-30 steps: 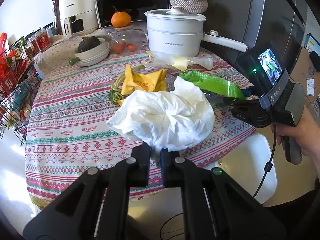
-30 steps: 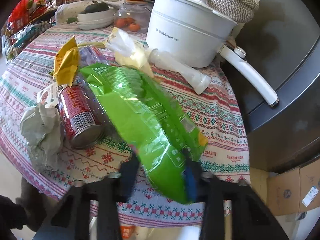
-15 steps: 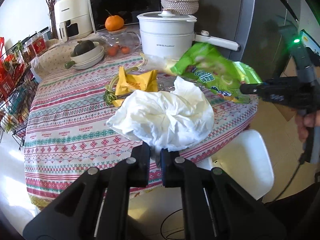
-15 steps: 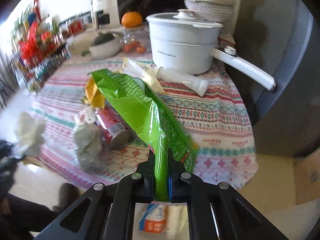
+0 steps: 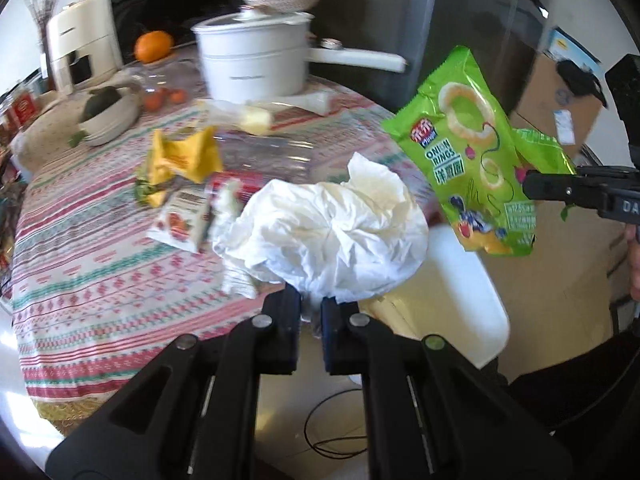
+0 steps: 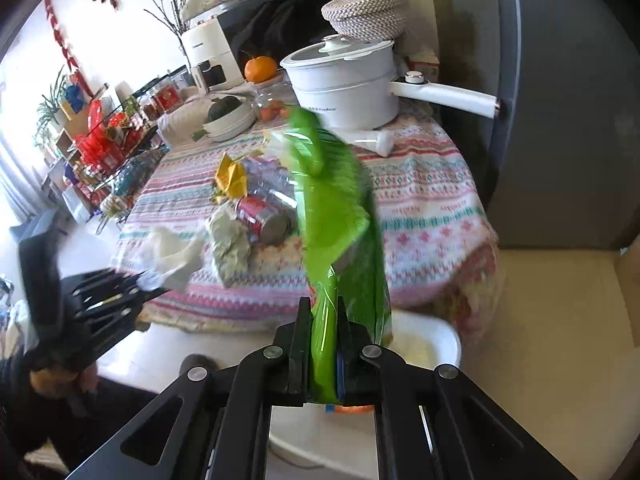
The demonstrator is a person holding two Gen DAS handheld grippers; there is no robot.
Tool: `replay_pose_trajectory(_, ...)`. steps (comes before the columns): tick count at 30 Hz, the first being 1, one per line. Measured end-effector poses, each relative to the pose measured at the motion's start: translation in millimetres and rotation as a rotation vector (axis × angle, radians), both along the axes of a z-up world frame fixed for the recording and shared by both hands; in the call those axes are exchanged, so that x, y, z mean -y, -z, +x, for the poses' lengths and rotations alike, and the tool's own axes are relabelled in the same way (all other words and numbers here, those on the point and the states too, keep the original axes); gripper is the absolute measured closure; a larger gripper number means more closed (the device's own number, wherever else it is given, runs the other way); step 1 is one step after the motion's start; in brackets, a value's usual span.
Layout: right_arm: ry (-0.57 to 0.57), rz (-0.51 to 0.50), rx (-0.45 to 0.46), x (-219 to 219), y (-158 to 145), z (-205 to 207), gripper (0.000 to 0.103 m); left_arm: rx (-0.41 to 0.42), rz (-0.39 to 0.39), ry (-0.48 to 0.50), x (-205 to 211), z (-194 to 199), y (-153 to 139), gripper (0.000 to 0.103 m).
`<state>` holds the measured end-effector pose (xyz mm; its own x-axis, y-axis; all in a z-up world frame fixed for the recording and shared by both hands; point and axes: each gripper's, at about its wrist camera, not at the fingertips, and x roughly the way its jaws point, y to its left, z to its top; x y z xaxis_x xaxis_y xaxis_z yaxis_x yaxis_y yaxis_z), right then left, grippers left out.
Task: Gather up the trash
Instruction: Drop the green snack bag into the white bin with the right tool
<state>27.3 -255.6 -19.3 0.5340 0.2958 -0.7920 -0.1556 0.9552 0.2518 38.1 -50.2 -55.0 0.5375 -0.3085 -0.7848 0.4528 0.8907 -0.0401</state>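
My left gripper (image 5: 310, 306) is shut on a crumpled white tissue (image 5: 332, 236), held off the table's near edge; in the right wrist view the same tissue (image 6: 172, 258) shows in that gripper (image 6: 142, 282). My right gripper (image 6: 324, 308) is shut on a green onion-ring snack bag (image 6: 332, 216), lifted clear of the table. In the left wrist view that bag (image 5: 472, 152) hangs from the right gripper (image 5: 532, 186) above a white bin (image 5: 452, 300). On the table lie a red can (image 6: 262, 216), a yellow wrapper (image 5: 186, 156), a small printed packet (image 5: 182, 220) and a grey paper wad (image 6: 230, 240).
A round table (image 5: 100, 280) with a patterned cloth carries a white pot (image 5: 254, 60), a bowl with an avocado (image 5: 108, 114), an orange (image 5: 154, 44) and a glass jar. The white bin (image 6: 424, 348) stands on the floor by the table. A cardboard box (image 5: 560, 108) stands right.
My right gripper closed on the green bag and lifted it off the table, up and toward the right, over the bin. The left gripper shifted sideways, still gripping the tissue.
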Motion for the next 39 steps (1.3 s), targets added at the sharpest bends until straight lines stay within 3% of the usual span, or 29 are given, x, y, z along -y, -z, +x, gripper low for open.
replay_pose_trajectory(10,0.007,0.058,-0.1,28,34,-51,0.094,-0.109,0.088,0.189,62,-31,39,0.093)
replay_pose_trajectory(22,-0.007,0.118,-0.122,29,45,-50,0.094,-0.17,0.15,0.185,82,-27,68,0.089)
replay_pose_trajectory(28,-0.012,0.108,-0.14,23,51,-41,0.094,-0.157,0.15,0.168,79,-24,65,0.067)
replay_pose_trajectory(32,-0.008,0.11,-0.153,22,55,-37,0.094,-0.129,0.15,0.159,76,-26,58,0.045)
replay_pose_trajectory(39,0.01,0.1,-0.167,21,59,-32,0.093,-0.095,0.145,0.13,66,-25,43,0.033)
